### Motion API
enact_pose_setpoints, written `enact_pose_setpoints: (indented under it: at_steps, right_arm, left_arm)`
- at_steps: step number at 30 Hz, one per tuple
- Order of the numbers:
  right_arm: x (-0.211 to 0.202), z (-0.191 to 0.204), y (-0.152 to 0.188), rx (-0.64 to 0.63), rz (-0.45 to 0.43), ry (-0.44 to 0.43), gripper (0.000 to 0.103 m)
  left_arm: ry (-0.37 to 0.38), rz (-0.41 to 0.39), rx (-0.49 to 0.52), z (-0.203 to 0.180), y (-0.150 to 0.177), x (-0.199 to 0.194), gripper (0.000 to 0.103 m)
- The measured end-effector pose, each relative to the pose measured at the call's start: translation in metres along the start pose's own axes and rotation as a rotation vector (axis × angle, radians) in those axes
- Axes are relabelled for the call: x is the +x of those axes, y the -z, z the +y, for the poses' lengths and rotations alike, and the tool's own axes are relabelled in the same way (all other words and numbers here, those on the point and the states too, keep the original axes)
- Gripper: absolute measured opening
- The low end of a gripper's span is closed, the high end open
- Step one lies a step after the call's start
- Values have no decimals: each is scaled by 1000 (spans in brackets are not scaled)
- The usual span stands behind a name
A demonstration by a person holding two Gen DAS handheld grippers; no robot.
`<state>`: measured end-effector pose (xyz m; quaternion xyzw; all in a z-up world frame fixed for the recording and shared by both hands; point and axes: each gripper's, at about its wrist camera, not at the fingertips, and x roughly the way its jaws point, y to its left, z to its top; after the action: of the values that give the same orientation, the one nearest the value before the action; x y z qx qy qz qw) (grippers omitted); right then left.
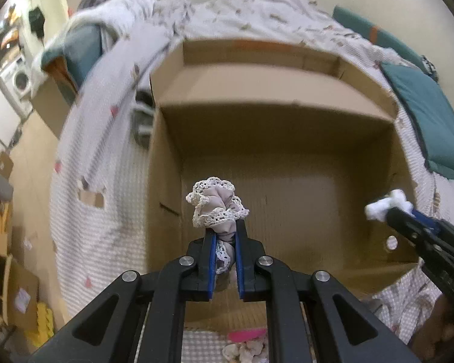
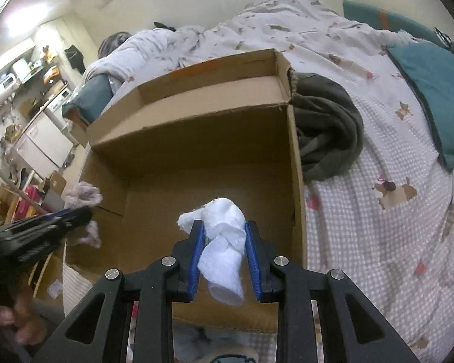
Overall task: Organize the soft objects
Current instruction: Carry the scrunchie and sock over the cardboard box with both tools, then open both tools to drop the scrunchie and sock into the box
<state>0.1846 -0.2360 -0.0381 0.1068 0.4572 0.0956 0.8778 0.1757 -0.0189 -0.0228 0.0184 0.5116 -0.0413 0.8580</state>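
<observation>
Tongs (image 1: 224, 236) gripping scrunchie (image 1: 216, 204), open cardboard box (image 1: 287, 112) below, roomy

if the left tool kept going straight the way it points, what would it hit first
Probably the bare floor of the open cardboard box. The left tool, shut on a lace-trimmed scrunchie, points down into it, and nothing else shows in that line; depth is unclear.

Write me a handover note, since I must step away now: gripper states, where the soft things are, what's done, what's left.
Left gripper: shut on the lace-trimmed scrunchie, held over the open cardboard box.
Right gripper: shut on the white cloth, also over the box.
Done: both items picked up; the box floor looks bare.
Left: drop both in, then more soft things lie on the bed near the box's front edge.
</observation>
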Motion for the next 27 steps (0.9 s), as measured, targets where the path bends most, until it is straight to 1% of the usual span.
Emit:
enact_pose_setpoints:
  at_steps: [2, 4, 7, 10, 13, 20, 24, 25, 27]
  right_arm:
    - [1, 5, 0, -25, -2, -16, 28]
    - [4, 9, -1, -41, 5, -31, 28]
    - [12, 16, -1, -65, 32, -28, 28]
    - [18, 20, 2, -84, 52, -20, 28]
    - [21, 21, 4, -100, 64, -6, 28]
    - [26, 20, 2, -96, 76, -2, 28]
    - [25, 21, 2, -98, 70, -1, 28]
    - [24, 21, 2, -95, 71, -1, 29]
    - [25, 18, 1, -75, 77, -17, 31]
  left_arm:
    - [16, 18, -15, 0, 1, 8, 10]
    - [9, 18, -4, -1, 2, 10, 10]
    - [11, 20, -7, -2, 3, 12, 10]
    - [-9, 40, -9, -2, 5, 14, 10]
    - [5, 61, -21, 0, 5, 17, 10]
    - [4, 66, -37, 1, 6, 18, 10]
    - [-7, 57, -28, 0, 5, 16, 12]
    - [-6, 59, -31, 1, 5, 16, 15]
    - [-1, 63, -42, 2, 5, 16, 23]
